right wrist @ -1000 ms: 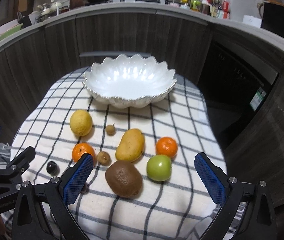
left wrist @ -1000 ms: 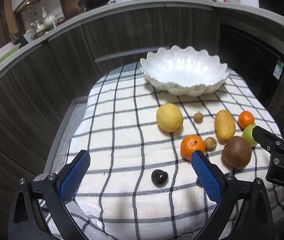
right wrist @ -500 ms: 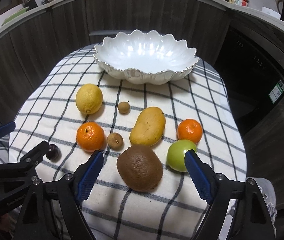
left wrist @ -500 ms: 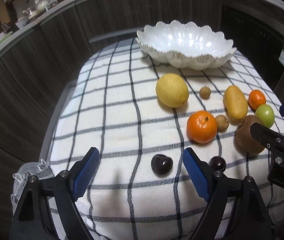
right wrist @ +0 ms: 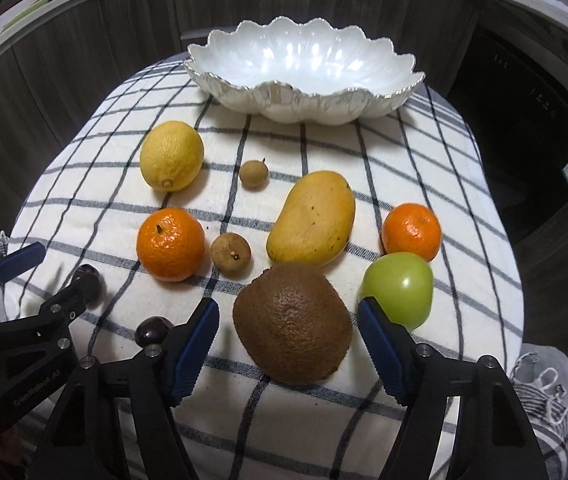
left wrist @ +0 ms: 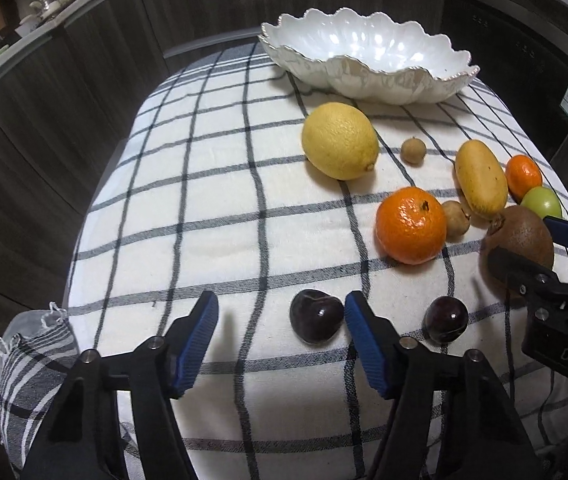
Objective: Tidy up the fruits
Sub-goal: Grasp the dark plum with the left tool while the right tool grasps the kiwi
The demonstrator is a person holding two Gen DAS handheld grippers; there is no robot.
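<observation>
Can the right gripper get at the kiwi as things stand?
Probably yes: the kiwi lies between the closing right gripper jaws, untouched yet, though the green apple crowds one finger.

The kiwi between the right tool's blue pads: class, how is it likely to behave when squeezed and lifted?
The kiwi looks rounded and egg-shaped, so it may roll on the cloth if nudged off-centre. Its fuzzy brown skin should probably give the closing right tool decent friction. It fills most of the gap between the pads, so it likely needs a gentle squeeze to avoid bruising.

Dim, fisheye warp, dark corners
</observation>
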